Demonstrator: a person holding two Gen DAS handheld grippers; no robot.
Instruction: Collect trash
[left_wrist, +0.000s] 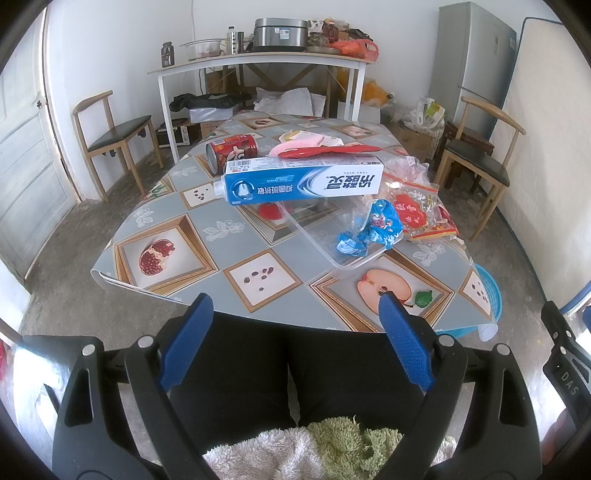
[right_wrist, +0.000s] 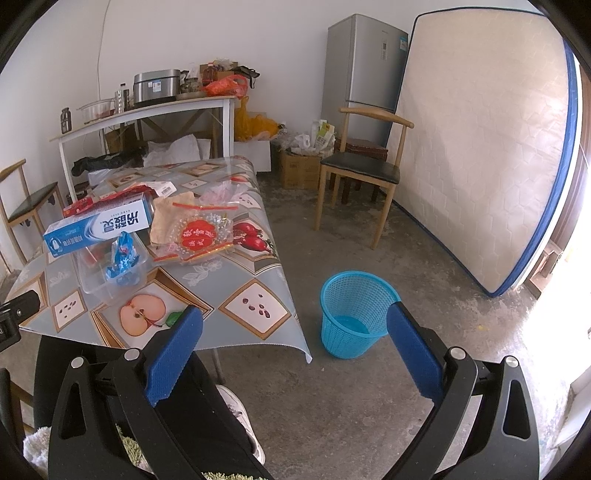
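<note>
A table with a fruit-print cloth carries the trash: a blue toothpaste box, a crumpled blue wrapper in a clear plastic tray, a red can on its side, a red-printed clear bag and pink and red wrappers. A blue mesh trash basket stands on the floor right of the table. My left gripper is open and empty at the table's near edge. My right gripper is open and empty, low beside the table near the basket.
Wooden chairs stand left and right of the table. A white shelf table with kitchenware is behind. A fridge and a leaning mattress stand at the right. The person's dark-clad legs are below the grippers.
</note>
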